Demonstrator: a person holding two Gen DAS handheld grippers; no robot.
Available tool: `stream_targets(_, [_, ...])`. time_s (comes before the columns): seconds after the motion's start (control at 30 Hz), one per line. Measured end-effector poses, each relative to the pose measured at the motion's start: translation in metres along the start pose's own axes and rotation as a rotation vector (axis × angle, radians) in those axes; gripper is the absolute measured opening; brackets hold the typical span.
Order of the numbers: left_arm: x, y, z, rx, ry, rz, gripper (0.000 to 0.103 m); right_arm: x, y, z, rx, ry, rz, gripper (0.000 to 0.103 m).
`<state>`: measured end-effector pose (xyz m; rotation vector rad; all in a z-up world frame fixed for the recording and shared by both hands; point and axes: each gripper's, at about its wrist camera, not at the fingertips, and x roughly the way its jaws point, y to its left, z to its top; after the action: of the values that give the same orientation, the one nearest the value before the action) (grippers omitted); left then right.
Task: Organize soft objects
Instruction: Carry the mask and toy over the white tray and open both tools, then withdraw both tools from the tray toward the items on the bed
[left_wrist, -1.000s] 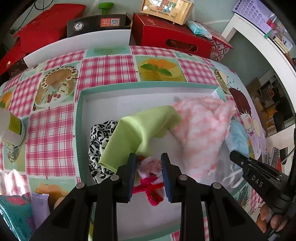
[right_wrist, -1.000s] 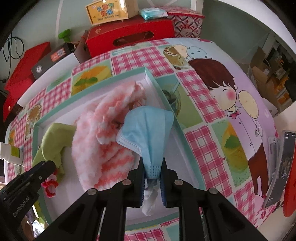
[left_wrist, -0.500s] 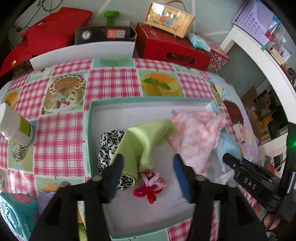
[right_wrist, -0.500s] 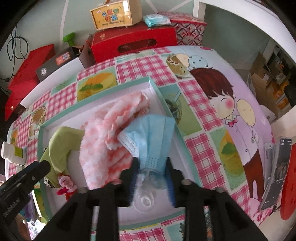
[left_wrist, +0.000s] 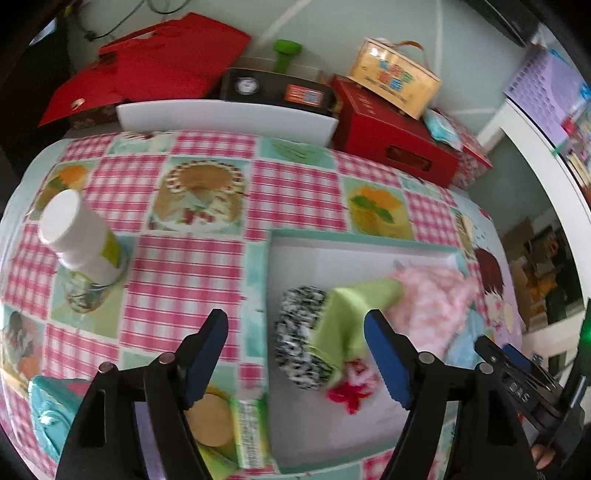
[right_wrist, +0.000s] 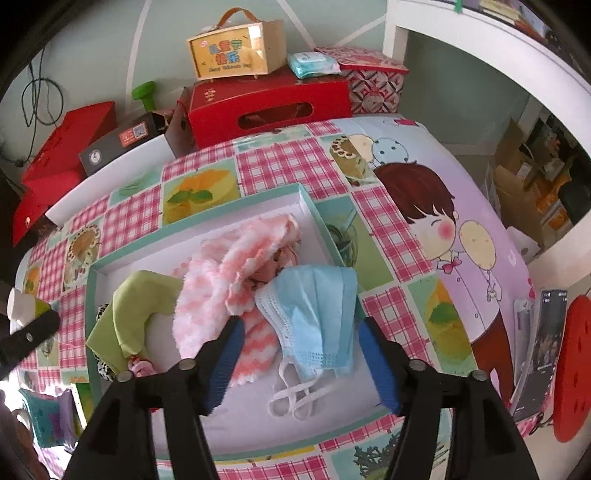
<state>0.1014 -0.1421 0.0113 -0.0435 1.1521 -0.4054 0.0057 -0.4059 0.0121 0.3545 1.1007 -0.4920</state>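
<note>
I see bright, soft daylight. My left view is smeared with blur. Both views bend and go dark at the corners.

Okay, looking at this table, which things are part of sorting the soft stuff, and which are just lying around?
Part of the job:
- white tray
- blue face mask
- pink fluffy cloth
- green cloth
- black-and-white patterned cloth
- red and pink hair tie

Just lying about:
- white bottle
- red boxes
- yellow gift box
- wet wipes pack
- phone

Hovering with fingers (left_wrist: 207, 354) opening, empty, over a white box (left_wrist: 369, 251) holding green cloth (left_wrist: 343, 317), leopard-print roll (left_wrist: 299, 339) and pink towel (left_wrist: 432, 299).
</note>
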Motion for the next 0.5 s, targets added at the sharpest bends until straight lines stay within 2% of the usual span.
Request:
stream_targets(0.2, [0.001, 0.032, 0.005, -0.078, 0.005, 0.053, 0.078, -0.003, 0.019, -0.001, -0.047, -0.018, 0.007, 0.09])
stream_targets(0.27, [-0.001, 0.044, 0.006, -0.102, -0.001, 0.078, 0.081, -0.005, 0.027, -0.002, -0.072, -0.029, 0.014, 0.098])
stream_targets(0.33, [-0.003, 0.053, 0.007, -0.122, -0.011, 0.087, 0.085, -0.007, 0.034, -0.002, -0.092, -0.04, 0.014, 0.1])
stream_targets(0.5, [-0.013, 0.077, 0.008, -0.186, -0.033, 0.088, 0.086, -0.016, 0.052, -0.003, -0.136, -0.065, 0.055, 0.103])
